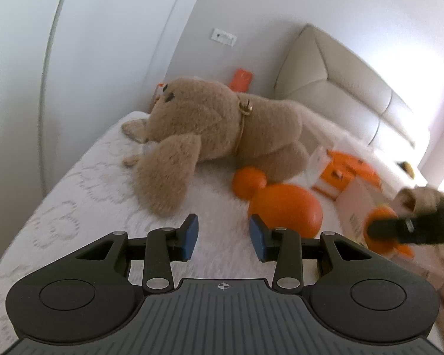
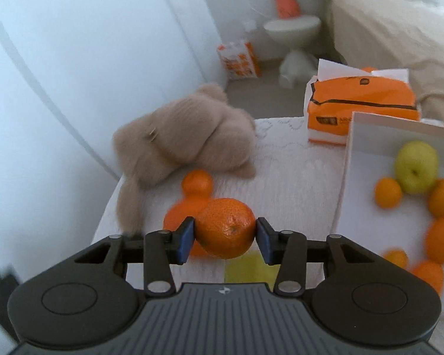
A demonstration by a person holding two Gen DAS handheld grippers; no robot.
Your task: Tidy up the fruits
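The left claw (image 1: 223,236) and the right claw (image 2: 225,238) look alike — dark grey ribbed housing at the base with a small crosshair mark at its middle, a round black cap on either side, and black linkage arms pinned with silver rivets. Each finger ends in a flat blue pad (image 1: 191,238) — black-backed and rectangular.

Wrist views; shared plush toy (image 1: 222,124) (close)
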